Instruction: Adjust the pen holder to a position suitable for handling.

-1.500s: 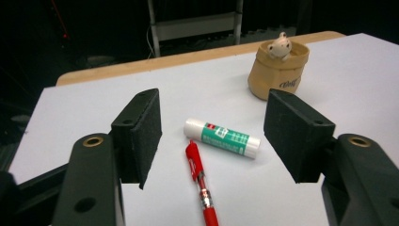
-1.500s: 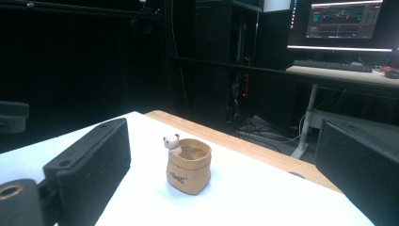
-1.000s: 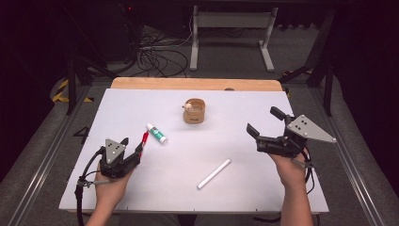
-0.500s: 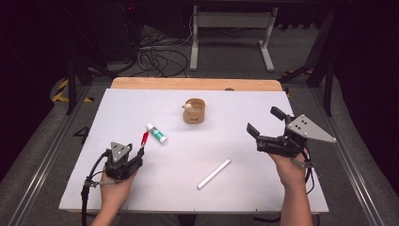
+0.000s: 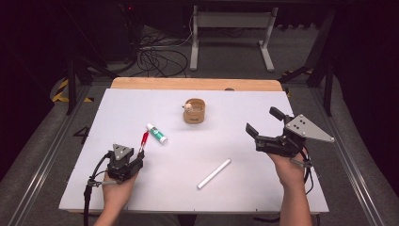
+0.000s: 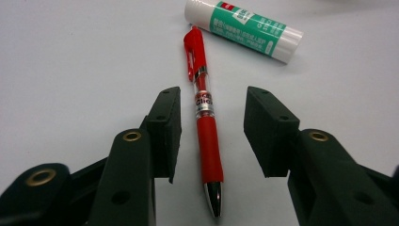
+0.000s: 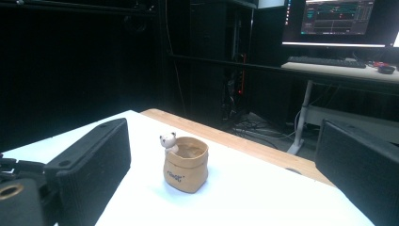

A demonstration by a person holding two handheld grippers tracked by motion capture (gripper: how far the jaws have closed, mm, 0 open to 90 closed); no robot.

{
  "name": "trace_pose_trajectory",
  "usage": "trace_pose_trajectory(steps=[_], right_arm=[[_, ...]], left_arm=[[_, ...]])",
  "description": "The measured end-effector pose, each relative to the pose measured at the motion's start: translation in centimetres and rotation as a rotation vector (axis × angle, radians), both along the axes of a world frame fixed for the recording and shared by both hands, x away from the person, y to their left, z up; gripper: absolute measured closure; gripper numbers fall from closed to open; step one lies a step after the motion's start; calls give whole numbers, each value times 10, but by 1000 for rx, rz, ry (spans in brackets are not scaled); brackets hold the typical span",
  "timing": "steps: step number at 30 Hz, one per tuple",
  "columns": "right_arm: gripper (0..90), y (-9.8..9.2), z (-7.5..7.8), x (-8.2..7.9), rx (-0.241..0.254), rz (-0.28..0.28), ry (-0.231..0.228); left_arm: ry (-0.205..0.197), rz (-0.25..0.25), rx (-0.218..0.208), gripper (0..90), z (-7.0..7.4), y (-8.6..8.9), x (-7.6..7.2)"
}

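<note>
A red click pen lies on the white table, tip toward me, between the jaws of my left gripper. The jaws have just been closing, and a gap still shows on each side of the pen, so the gripper is open. From above, the left gripper sits low at the front left, with the pen poking out ahead of it. A green and white glue stick lies just beyond the pen's clip. My right gripper hovers at the right, open wide and holding nothing.
A small tan pouch-shaped cup with a bear figure on its rim stands at the table's back middle, straight ahead of the right gripper. A white stick lies at the front centre. A wooden strip edges the far side.
The left gripper has come down onto the table around the red pen and its jaws have narrowed. The right gripper has not moved.
</note>
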State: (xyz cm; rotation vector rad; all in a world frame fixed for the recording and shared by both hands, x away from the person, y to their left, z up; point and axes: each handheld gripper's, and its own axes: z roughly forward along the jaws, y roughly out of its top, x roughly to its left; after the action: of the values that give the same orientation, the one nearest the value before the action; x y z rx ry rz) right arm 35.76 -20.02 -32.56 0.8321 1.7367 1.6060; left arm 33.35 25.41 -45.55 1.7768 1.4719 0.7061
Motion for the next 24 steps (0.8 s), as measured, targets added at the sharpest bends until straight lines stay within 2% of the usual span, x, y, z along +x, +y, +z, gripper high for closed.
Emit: trace_pose_trajectory(steps=[1,5,15,24], right_arm=[[44,0,0,0,2,2,2],[45,0,0,0,-1,2,3],[45,0,0,0,2,0,8],[45,0,0,0,3,-1,9]], left_arm=[[15,7,0,591,-1,0,0],[35,16,1,595,-3,-1,1],[59,24,47,614,-7,-6,-1],[87,45,48,652,-8,-5,2]])
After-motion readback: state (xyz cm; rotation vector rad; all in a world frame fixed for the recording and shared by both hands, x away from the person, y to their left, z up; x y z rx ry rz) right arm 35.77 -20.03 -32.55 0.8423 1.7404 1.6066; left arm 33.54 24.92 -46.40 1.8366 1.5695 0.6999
